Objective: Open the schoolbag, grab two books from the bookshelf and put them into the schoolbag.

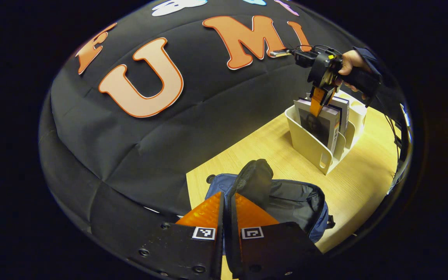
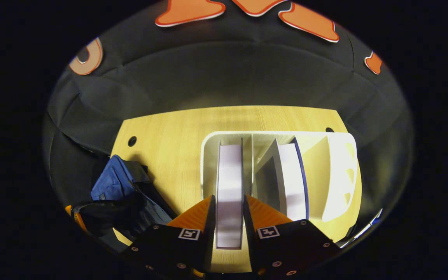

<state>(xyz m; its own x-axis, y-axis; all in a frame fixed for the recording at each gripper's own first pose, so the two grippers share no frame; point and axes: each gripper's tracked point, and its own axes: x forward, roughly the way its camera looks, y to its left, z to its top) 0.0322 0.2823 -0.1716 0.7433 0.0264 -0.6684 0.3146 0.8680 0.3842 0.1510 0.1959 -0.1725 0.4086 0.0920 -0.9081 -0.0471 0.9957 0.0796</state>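
Right gripper [image 2: 228, 212] clamps a book in the rack while the left holds the bag's flap.

In the right gripper view its two fingers press both covers of the first book [image 2: 230, 182], upright in the white bookshelf's [image 2: 340, 175] left slot; a second book [image 2: 292, 179] leans in the next slot. In the left gripper view the left gripper [image 1: 228, 212] pinches the dark flap [image 1: 256, 179] of the blue schoolbag [image 1: 286, 202], which gapes open on the wooden table [image 1: 364, 182], near the rack.

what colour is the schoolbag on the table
Blue outside with a black lining; the schoolbag lies open on the table, clearest in the left gripper view.
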